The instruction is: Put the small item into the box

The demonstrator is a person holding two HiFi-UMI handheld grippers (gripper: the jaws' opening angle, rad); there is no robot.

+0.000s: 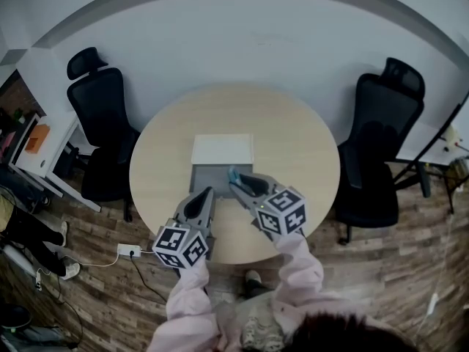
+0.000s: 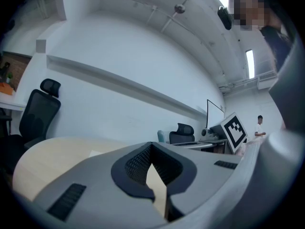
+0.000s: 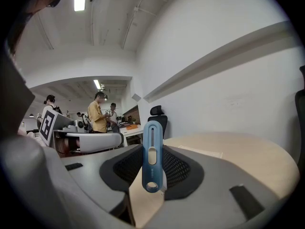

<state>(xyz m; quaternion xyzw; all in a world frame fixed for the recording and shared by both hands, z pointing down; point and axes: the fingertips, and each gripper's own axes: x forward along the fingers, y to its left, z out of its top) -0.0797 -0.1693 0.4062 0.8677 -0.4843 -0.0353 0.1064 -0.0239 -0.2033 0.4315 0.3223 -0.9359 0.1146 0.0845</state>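
- head view: a person in pink sleeves [image 1: 304, 266] holds 2 grippers over a round beige worktop [image 1: 293, 134], flanked by 2 black office chairs, 1 at the left [image 1: 102, 119] and 1 at the right [image 1: 385, 134].
- an open grey box [image 1: 209, 176] sits near the middle of the worktop, with a white lid [image 1: 222, 149] lying flat just behind it.
- the right gripper [image 1: 236, 182] reaches over the box's right side with a small blue item [image 1: 233, 173] at its tip; from above the item sits over the box opening, and contact with the box cannot be made out.
- the left gripper [image 1: 207, 193] lies beside it at the box's near edge; a white power strip [image 1: 129, 251] rests on the wooden floor below.
- left gripper view: the left gripper [image 2: 151, 146] has its jaws together at the tips, with nothing between them and only bare worktop [image 2: 52, 151] showing through the gap below.
- the marker cube [image 2: 235, 130] of the other gripper appears at the right.
- right gripper view: the right gripper [image 3: 152, 151] has its jaws clamped on the blue item [image 3: 152, 142], a slim piece with a slot and a round hole, standing upright between the black pads [image 3: 178, 168].
- the worktop [image 3: 248, 151] spreads out behind, and a person in a yellow top [image 3: 97, 116] stands among desks far off.
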